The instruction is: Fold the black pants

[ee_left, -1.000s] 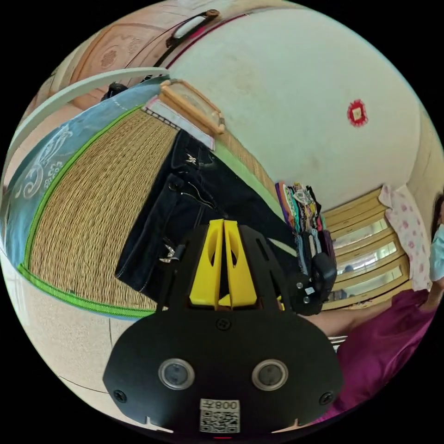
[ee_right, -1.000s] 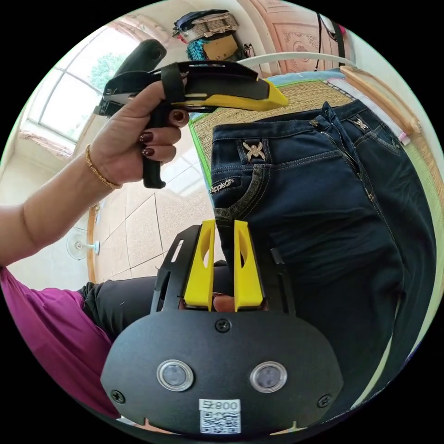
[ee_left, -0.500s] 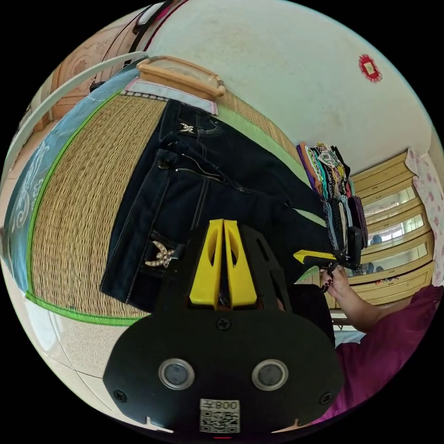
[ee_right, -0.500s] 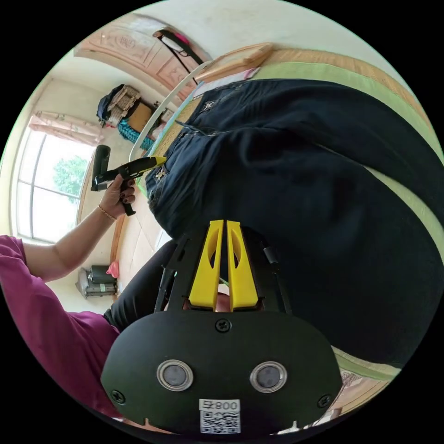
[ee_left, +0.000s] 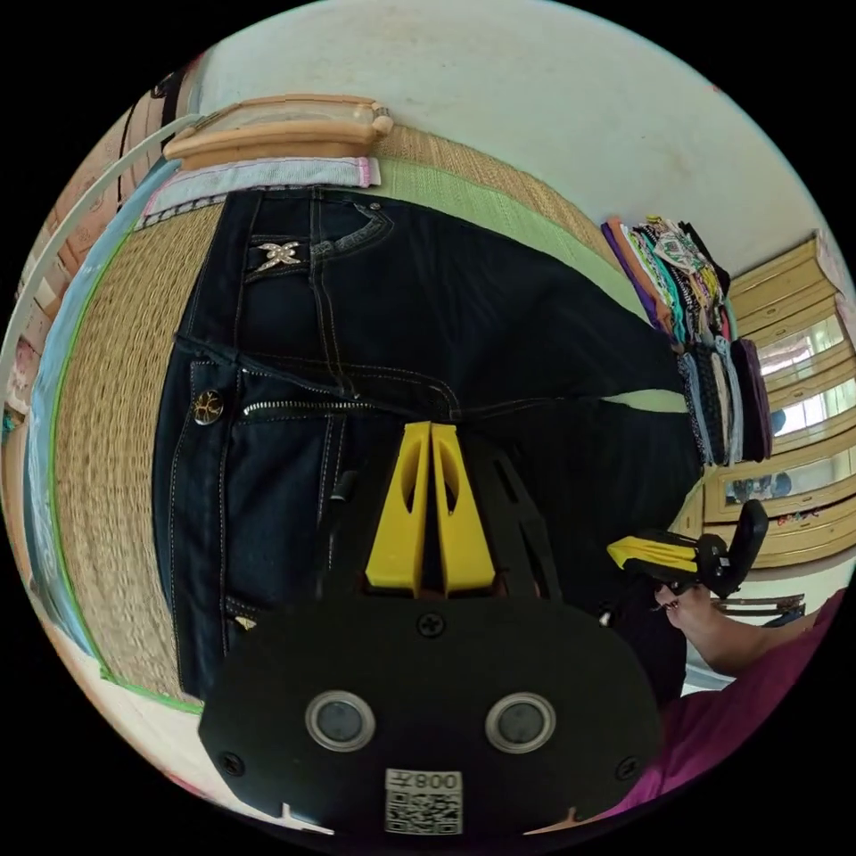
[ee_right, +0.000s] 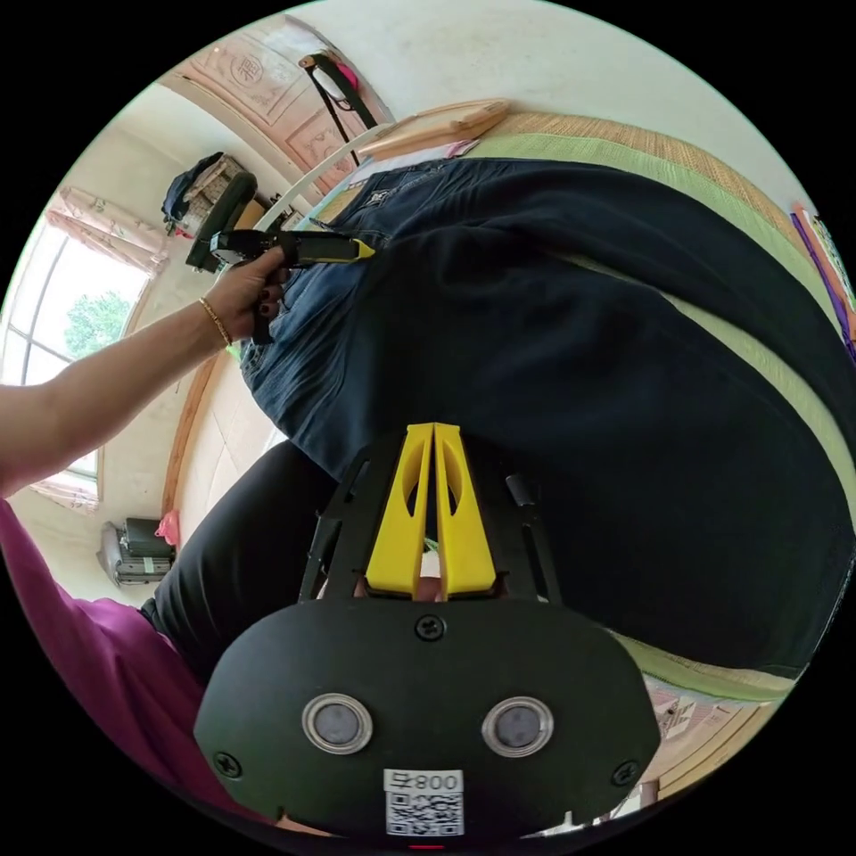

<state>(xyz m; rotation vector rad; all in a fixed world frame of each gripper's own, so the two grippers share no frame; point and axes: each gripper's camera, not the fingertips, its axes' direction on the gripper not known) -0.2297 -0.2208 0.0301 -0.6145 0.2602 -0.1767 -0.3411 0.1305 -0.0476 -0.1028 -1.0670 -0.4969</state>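
woven straw mat (ee_left: pixel 116 392) under the black pants (ee_left: pixel 428 303), spread flat for folding. left gripper (ee_left: pixel 432 446) over the zipper, right gripper (ee_right: pixel 433 446) over a leg, both fingers pressed together, holding nothing visible.

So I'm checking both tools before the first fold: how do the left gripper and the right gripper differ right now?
The left gripper is over the pants' waist end, near the zipper; the right gripper is over a leg, near the edge of the woven mat. The left gripper has dark denim behind its tips; the right gripper also has the person's black-clad leg below it. Both have yellow jaws closed together.
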